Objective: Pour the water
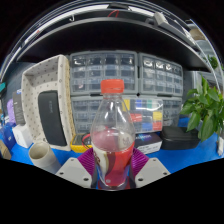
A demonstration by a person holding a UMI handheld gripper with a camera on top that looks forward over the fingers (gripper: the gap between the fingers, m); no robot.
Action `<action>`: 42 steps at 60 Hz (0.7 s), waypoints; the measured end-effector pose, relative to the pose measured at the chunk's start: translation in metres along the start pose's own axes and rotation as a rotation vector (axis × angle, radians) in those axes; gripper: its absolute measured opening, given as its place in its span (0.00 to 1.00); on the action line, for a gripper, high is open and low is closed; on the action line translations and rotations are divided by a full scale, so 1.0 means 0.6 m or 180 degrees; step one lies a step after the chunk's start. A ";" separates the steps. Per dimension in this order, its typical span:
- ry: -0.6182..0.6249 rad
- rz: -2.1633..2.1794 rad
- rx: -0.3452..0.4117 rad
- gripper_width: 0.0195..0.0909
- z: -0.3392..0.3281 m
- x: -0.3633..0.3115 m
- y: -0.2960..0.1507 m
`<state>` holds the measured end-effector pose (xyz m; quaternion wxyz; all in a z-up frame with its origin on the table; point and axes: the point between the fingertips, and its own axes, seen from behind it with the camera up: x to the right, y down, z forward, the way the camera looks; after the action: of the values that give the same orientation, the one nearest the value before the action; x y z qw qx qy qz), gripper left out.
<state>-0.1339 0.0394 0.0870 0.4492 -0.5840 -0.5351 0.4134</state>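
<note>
Gripper view. A clear plastic bottle [113, 135] with an orange-red cap [113, 87] stands upright between the two fingers of the gripper [112, 172]. The pink pads [89, 160] lie against the bottle's lower body on both sides, so the jaws are closed upon the bottle; no gap shows at either flank. The bottle's lower half appears pinkish, though whether from its contents or from the pads seen through it cannot be told.

All other items are placed relative to the bottle. Behind it, a bank of translucent drawer cabinets [125, 75] runs across the background. Just behind and to its right stands a clear cup [148, 113]. To its left, a white microwave oven [45, 103] sits tilted in the wide-angle view, with a pale cylindrical object [40, 154] lying in front of it, near the left finger. Far to the right of the bottle, a green leafy plant [206, 108] rises above a blue tabletop [180, 150], which extends on both sides of the bottle.
</note>
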 end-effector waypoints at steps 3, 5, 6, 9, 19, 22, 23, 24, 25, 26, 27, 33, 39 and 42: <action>-0.0013 -0.0009 0.0013 0.38 -0.001 -0.001 -0.001; -0.0022 0.0002 0.0020 0.41 -0.001 0.001 0.000; -0.0023 0.0007 0.0021 0.43 -0.001 0.001 0.000; -0.0017 0.0023 0.0021 0.48 0.000 0.002 -0.001; 0.0063 -0.0060 -0.0141 0.81 -0.008 0.008 0.022; 0.0052 -0.0049 -0.0114 0.81 -0.020 0.003 0.021; 0.0054 -0.0049 -0.0110 0.81 -0.026 0.002 0.022; 0.0061 -0.0050 -0.0111 0.81 -0.031 0.002 0.024; 0.0071 -0.0054 -0.0119 0.81 -0.037 0.002 0.028; 0.0082 -0.0059 -0.0128 0.81 -0.043 0.004 0.033; 0.0095 -0.0064 -0.0152 0.80 -0.050 0.004 0.039; 0.0154 -0.0020 -0.0371 0.80 -0.097 -0.002 0.086; 0.0125 -0.0023 -0.0489 0.79 -0.155 -0.029 0.105; 0.0113 -0.0042 -0.0510 0.80 -0.184 -0.043 0.102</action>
<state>-0.0144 0.0029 0.0560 0.4132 -0.6218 -0.5622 0.3559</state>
